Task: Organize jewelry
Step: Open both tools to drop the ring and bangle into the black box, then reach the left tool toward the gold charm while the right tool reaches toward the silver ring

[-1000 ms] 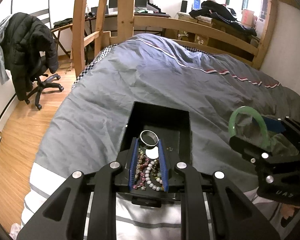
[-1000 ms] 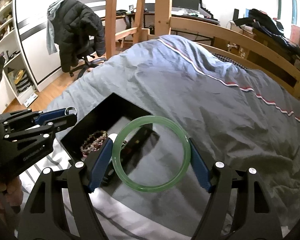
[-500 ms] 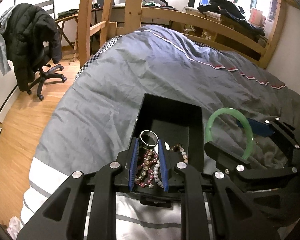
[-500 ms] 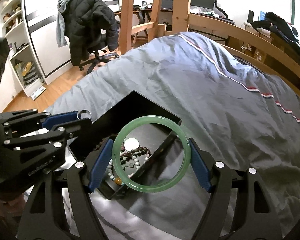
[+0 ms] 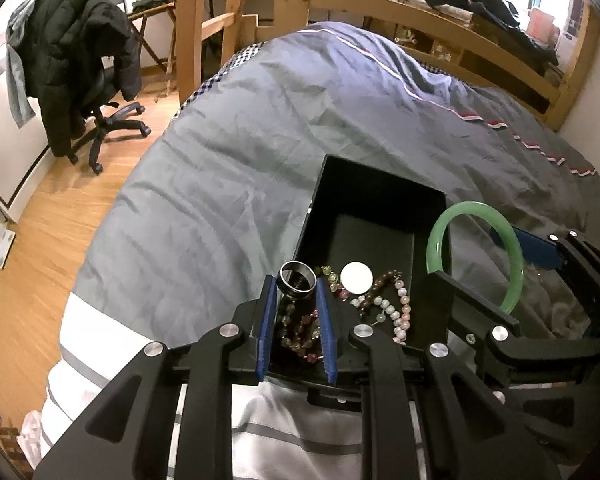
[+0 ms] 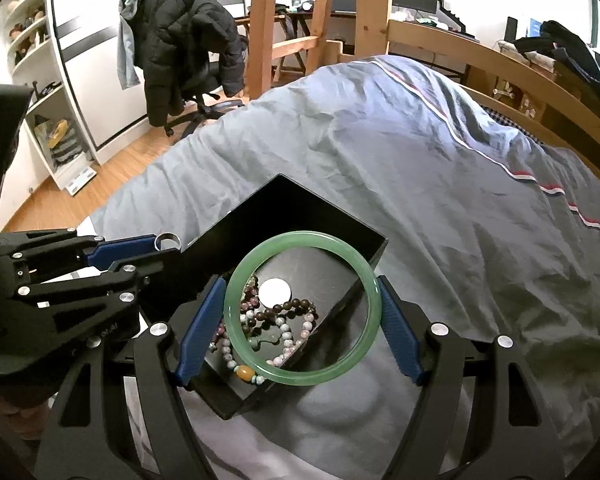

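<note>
Over the black box [image 6: 324, 216] of beads [image 6: 284, 320], claw-held green bangle [image 6: 302, 308]; metal ring [image 5: 298, 276] alongside.

Bed [image 5: 228, 184] with grey duvet [image 6: 440, 184], black jewelry box [image 5: 376, 200] on it

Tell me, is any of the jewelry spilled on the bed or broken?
Nothing looks spilled or broken. The bead bracelets lie in a jumbled heap, but all inside the black box. The metal ring is pinched in the left gripper and the green bangle in the right gripper, both over the box.
</note>
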